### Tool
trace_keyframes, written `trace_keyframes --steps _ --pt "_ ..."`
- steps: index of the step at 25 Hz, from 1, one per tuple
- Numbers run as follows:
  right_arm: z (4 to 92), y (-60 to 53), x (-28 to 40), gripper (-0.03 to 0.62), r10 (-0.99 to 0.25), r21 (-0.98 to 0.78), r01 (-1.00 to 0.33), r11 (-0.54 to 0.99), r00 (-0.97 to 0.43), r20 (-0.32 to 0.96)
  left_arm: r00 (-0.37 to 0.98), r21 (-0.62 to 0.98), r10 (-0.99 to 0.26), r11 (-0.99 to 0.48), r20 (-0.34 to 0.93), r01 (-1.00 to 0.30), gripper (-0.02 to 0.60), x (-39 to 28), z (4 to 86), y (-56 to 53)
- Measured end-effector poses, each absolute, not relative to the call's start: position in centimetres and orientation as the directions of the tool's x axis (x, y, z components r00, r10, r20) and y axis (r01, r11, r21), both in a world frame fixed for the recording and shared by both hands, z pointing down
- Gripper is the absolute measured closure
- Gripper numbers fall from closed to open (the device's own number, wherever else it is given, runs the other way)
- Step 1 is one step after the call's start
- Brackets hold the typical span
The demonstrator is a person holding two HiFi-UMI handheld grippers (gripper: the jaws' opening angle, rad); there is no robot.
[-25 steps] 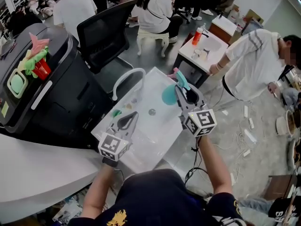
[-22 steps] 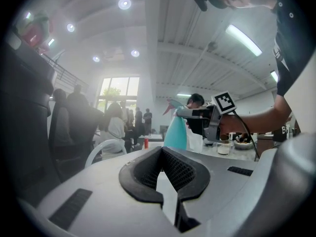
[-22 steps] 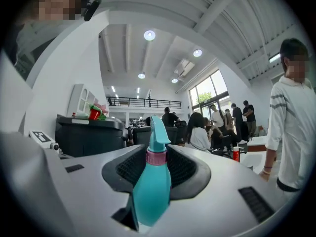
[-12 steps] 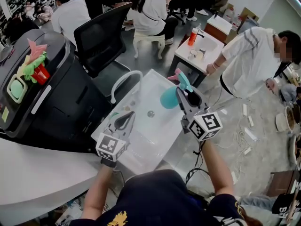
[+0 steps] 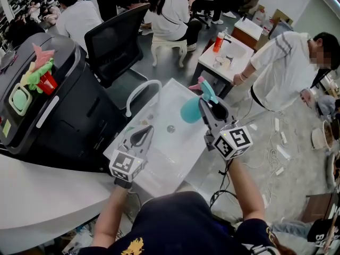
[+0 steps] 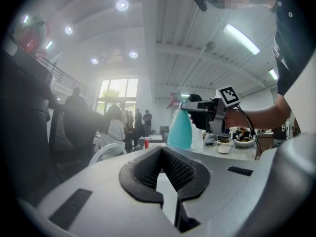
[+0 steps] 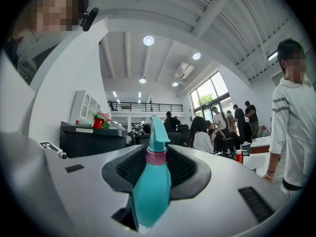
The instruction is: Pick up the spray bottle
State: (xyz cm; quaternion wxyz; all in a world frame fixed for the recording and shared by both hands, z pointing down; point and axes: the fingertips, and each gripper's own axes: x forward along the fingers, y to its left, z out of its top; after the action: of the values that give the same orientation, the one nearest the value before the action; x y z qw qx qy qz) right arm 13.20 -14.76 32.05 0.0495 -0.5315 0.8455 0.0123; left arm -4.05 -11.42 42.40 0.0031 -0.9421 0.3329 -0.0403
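Right gripper (image 5: 204, 102) and the spray bottle (image 5: 190, 109) in it have come up a little toward the head camera since the earlier frames, and its marker cube (image 5: 232, 142) now looks slightly larger. The left gripper (image 5: 146, 129) has kept its place.

Below both lies the white surface (image 5: 178, 150), a basin with a drain (image 5: 170, 128) and a curved white tap (image 5: 141, 92) at its far edge. The teal bottle hangs over the basin's right side, and nothing else of the task's is seen on it.

In the right gripper view the bottle (image 7: 150, 186) stands upright between the fingers (image 7: 197, 174). The dark pads are clenched on its body just under the pink collar (image 7: 156, 157), and the nozzle rises clear above. From the left gripper view the bottle (image 6: 179, 127) shows held out level by the right gripper (image 6: 197, 113), with its base apparently free of the surface, though the gripper's own body hides the gap.

The left gripper's fingers (image 6: 143, 174) are drawn together at the tips with nothing between them, and it hovers idle over the basin's near left part.

As a judgement, the pick-up is all but done: the bottle is grasped and raised, and what remains is to keep the hold steady.
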Motion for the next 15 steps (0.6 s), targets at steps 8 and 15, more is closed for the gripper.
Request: trace_keyframes --steps 8,15 --pt "32.11 -14.7 13.25 0.462 -0.897 -0.051 -0.898 0.437 -0.431 -0.096 0.776 -0.034 -0.626 -0.78 0.082 -0.625 0.566 -4.06 42.41 -11.45" --pt "32.32 -14.77 13.22 0.462 -0.895 -0.044 -0.896 0.442 -0.437 -0.088 0.777 -0.033 -0.625 -0.78 0.076 -0.625 0.566 -4.05 42.46 -11.36"
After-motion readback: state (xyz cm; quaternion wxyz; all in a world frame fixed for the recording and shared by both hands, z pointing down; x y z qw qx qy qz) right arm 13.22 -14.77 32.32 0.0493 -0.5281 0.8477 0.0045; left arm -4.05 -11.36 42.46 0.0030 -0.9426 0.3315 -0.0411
